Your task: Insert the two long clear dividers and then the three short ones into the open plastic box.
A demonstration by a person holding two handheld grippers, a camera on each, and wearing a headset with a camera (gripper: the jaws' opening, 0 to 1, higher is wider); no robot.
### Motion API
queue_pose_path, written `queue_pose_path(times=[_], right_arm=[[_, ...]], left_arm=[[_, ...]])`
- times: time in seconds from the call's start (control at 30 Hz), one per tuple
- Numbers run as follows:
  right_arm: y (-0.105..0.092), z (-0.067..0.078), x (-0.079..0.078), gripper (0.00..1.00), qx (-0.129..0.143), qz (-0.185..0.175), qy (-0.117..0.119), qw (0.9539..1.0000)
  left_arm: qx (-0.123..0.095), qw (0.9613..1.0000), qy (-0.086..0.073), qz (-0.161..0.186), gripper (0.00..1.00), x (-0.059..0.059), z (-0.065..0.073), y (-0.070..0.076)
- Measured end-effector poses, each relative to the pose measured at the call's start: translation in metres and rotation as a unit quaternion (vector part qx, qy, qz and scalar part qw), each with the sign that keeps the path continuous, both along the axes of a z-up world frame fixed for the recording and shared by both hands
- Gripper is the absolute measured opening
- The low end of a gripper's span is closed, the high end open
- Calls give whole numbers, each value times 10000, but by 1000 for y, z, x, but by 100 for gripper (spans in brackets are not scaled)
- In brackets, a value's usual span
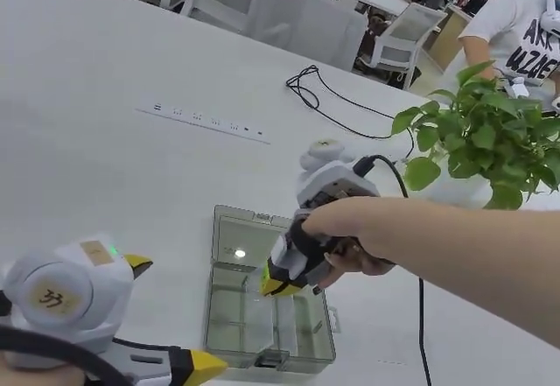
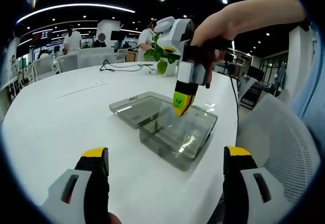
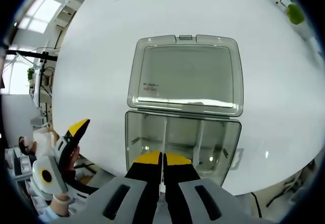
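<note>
The open clear plastic box (image 1: 229, 333) lies on the white table, its lid (image 1: 245, 239) folded back flat. My right gripper (image 1: 278, 288) points down into the tray, shut on a thin clear divider (image 3: 164, 135) that stands upright across the tray (image 3: 147, 132). A second clear strip (image 3: 199, 137) seems to stand parallel to it on the right. In the left gripper view the right gripper (image 2: 182, 106) hovers in the box (image 2: 195, 148) with the clear piece (image 2: 163, 118) beside its tips. My left gripper (image 1: 172, 314) waits open and holds nothing, short of the box's near-left side.
A white power strip (image 1: 203, 122) and a black cable (image 1: 332, 97) lie farther back on the table. A potted plant (image 1: 486, 136) stands at the right, a small white round object (image 1: 324, 151) beside it. Chairs (image 1: 306, 18) and a seated person (image 1: 525, 27) are beyond the table.
</note>
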State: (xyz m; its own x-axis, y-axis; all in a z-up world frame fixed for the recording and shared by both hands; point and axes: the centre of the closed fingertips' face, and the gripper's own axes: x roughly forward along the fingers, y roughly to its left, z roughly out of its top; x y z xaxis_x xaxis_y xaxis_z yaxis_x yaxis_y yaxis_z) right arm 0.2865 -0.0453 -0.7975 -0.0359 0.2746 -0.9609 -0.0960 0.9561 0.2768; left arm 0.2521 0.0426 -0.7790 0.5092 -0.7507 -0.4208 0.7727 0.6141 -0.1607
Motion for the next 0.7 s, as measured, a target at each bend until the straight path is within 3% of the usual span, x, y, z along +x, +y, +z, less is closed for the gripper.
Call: queue_pose_path(times=[0.27,0.7], right_arm=[[5,-1,0,2,-154,245,-73,9996],[12,-15,0,3,-386,683,-207,9967]], left_arm=[[25,10000,-2,-22,96,0,0,-1],[41,10000,34,17,95,0,-1,3]])
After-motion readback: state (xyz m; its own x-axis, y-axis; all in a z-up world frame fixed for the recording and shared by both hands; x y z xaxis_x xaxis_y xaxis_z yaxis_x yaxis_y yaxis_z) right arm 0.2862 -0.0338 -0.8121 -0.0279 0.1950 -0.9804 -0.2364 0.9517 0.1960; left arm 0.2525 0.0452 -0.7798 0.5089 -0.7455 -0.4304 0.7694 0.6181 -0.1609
